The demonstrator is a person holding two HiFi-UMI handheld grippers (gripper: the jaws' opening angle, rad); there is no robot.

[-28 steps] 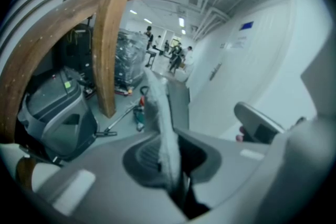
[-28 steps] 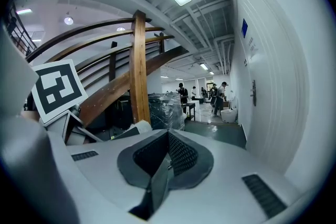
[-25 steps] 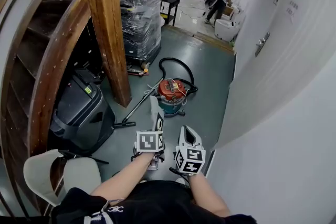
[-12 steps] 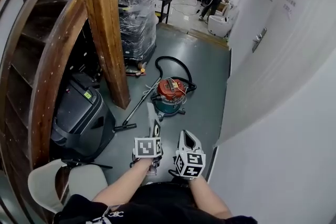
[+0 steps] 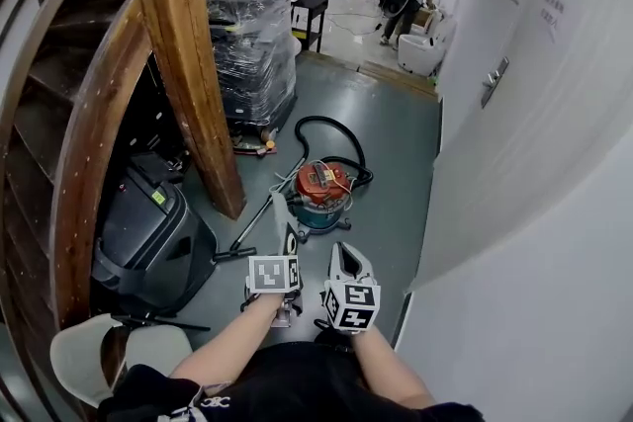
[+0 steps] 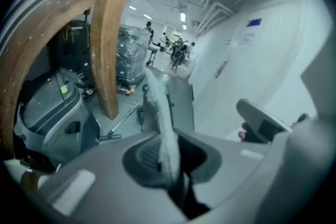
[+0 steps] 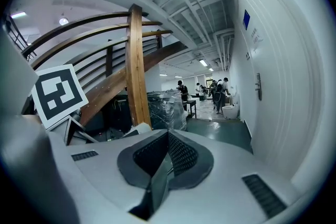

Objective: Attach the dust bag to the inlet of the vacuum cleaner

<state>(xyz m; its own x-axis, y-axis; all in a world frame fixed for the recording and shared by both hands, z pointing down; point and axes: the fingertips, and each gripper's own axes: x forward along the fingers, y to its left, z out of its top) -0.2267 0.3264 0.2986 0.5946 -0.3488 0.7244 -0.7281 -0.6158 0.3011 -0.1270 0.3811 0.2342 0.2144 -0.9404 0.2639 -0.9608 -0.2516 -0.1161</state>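
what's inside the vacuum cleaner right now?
Nothing visible: the orange top sits on the vacuum cleaner and covers its inside. The dust bag is clamped in the left gripper.

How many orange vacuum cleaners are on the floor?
1. The round orange-topped vacuum cleaner stands on the grey floor right of the wooden post, with its black hose curled behind it. More could be hidden behind the plastic-wrapped pallet.
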